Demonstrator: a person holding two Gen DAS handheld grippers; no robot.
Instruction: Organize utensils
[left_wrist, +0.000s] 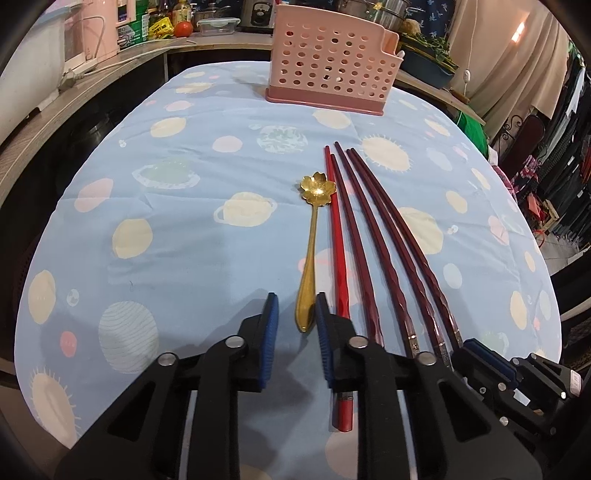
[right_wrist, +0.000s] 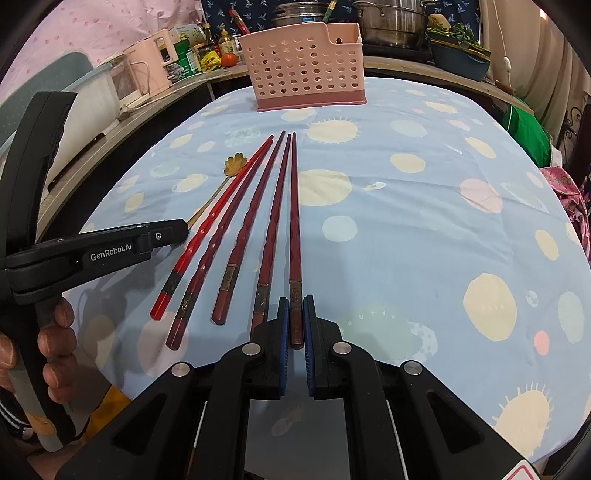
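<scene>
A gold flower-bowl spoon (left_wrist: 309, 236) lies on the blue planet-print cloth, its handle end between the fingers of my open left gripper (left_wrist: 295, 317). Several red and dark-red chopsticks (left_wrist: 364, 236) lie side by side to its right. In the right wrist view the chopsticks (right_wrist: 251, 229) fan toward me. My right gripper (right_wrist: 295, 317) has its pads closed around the butt end of the rightmost chopstick (right_wrist: 294, 258), which still lies on the cloth. A pink perforated utensil basket (left_wrist: 328, 70) stands at the far end of the table and also shows in the right wrist view (right_wrist: 306, 70).
The left gripper body (right_wrist: 96, 251) and the hand holding it show at the left of the right wrist view. Counters with pots (right_wrist: 391, 22), bottles, a pink kettle (right_wrist: 155, 62) and a tomato ring the table's far side. The cloth-covered table (right_wrist: 424, 221) extends to the right of the chopsticks.
</scene>
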